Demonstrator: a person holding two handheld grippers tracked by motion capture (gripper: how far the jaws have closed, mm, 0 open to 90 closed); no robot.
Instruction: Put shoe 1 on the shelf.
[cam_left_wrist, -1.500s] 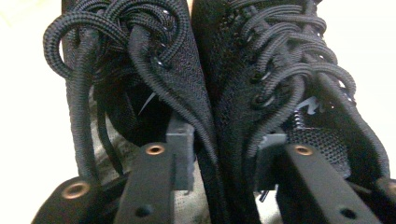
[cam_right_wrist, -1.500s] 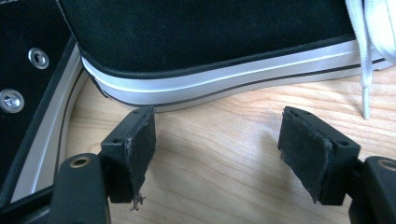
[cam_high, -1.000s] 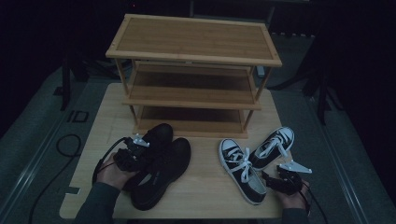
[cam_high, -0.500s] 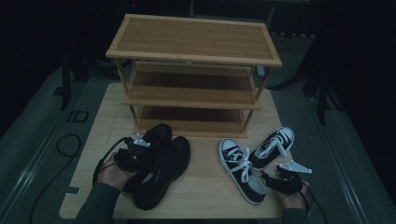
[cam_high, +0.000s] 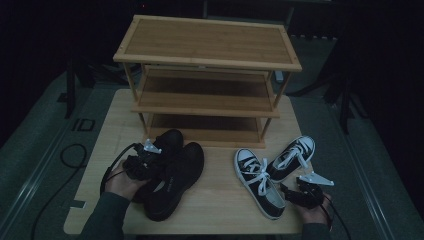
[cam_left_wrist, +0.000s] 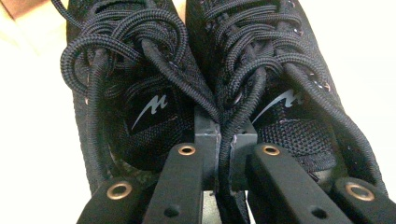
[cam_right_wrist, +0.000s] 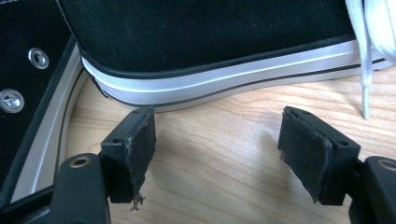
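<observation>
Two pairs of shoes, four shoes counted; one rack; two grippers.
Rack: three-tier bamboo shoe rack (cam_high: 207, 55), far half of the light wooden desk (cam_high: 220, 210), all tiers bare.
Black pair: two black mesh lace-up trainers (cam_high: 172, 177), side by side at the near-left of the desk, long axes running near-left to far-right toward the rack's bottom tier.
Canvas pair: two black-and-white canvas sneakers (cam_high: 260, 182), near-right, toes spread apart, heels converging.
Left gripper (cam_left_wrist: 219, 140): jaws nearly closed, pinching the two trainers' inner collars together; this hand is the nearer one to the black pair.
Right gripper (cam_right_wrist: 217, 140): jaws wide apart, holding nothing, on bare wood; sneaker sole just beyond the tips, long axis crosswise to the jaws.
Judgement: next, lift the trainers forward to the rack.
</observation>
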